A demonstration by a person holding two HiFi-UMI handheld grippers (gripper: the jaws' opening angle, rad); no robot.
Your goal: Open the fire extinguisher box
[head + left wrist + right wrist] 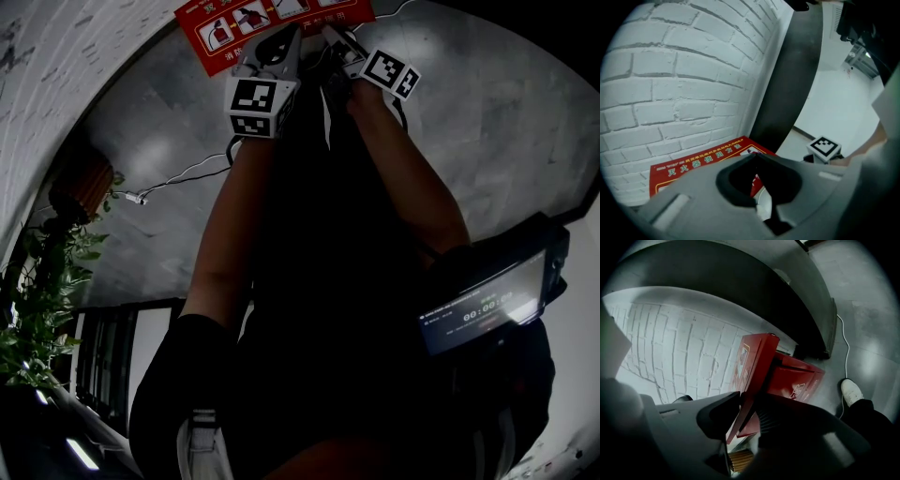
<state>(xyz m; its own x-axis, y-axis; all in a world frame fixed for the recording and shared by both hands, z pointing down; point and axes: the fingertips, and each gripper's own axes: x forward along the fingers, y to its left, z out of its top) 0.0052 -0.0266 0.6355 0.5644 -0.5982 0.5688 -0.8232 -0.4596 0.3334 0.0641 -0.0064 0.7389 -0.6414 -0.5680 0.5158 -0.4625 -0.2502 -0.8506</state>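
Observation:
The red fire extinguisher box [797, 380] stands on the floor against a white brick wall. Its lid [757, 362], with a printed instruction sheet on it, is raised on edge. In the right gripper view, my right gripper [747, 416] has the lid's edge between its jaws, and both pads press on it. The head view shows the lid [272, 23] at the top, with the left gripper [281, 47] and right gripper [336, 42] both at its edge. In the left gripper view, the left gripper [757, 157] has its tips together over the lid [693, 161].
White brick wall [684, 84] runs behind the box, beside a dark upright panel [787, 79]. A cable [843, 348] lies on the grey tiled floor near a person's white shoe [851, 391]. A potted plant [47, 300] stands left. A lit screen [487, 305] hangs at the person's right side.

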